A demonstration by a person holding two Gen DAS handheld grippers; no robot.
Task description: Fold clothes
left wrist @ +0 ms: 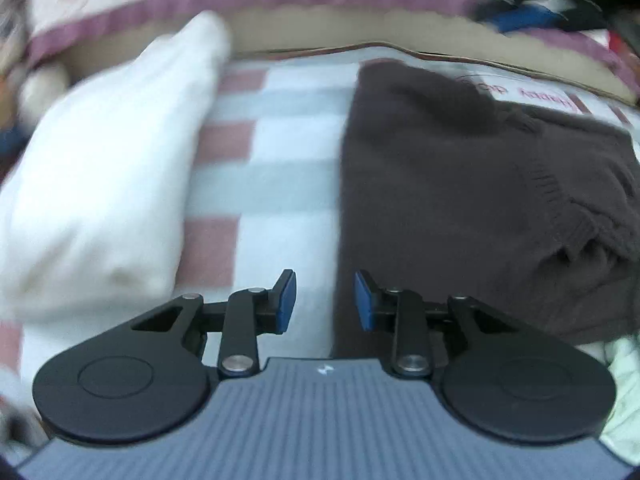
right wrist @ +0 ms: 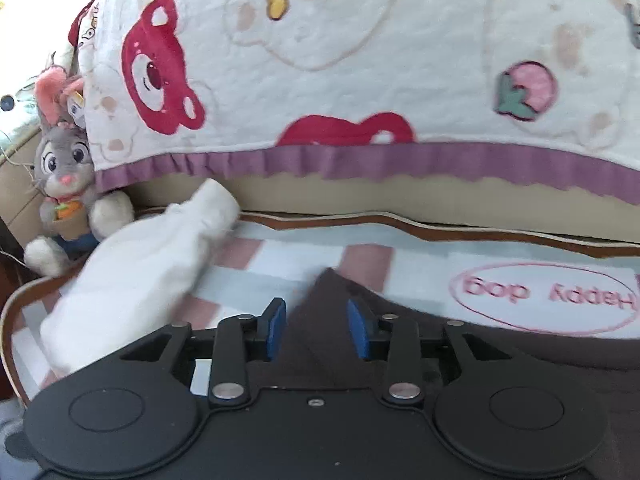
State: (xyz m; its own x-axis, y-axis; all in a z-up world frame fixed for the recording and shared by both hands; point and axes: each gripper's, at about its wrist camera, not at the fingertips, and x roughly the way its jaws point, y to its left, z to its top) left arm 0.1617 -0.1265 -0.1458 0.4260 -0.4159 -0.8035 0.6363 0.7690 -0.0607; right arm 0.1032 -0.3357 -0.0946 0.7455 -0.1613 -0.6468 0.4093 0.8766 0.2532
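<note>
Both grippers hang open and empty over the bed, so this looks like the moment between folds — nothing is being held. The brown knit sweater (left wrist: 460, 200) lies on the checked pink-and-blue blanket (left wrist: 260, 152), already bunched or partly doubled over, its ribbed edge rumpled toward the right side of the left wrist view. The left gripper (left wrist: 325, 300) hovers at the sweater's left edge, one blue pad over the blanket and the other over the knit, jaws parted with nothing between them. The right gripper (right wrist: 316, 330) sits over the sweater's far corner (right wrist: 340, 292), jaws likewise spread and empty.

A white folded garment (right wrist: 152, 276) lies apart to the left, reaching toward a grey rabbit plush (right wrist: 66, 184) propped under the cartoon-bear quilt (right wrist: 360, 60); my guess is that piece is finished.

I'd judge the sweater is mid-fold. The next move calls for each gripper to drop onto an edge or corner and pinch one clean layer — the knit is thick and floppy, so a shallow bite could slip or drag extra layers along.
</note>
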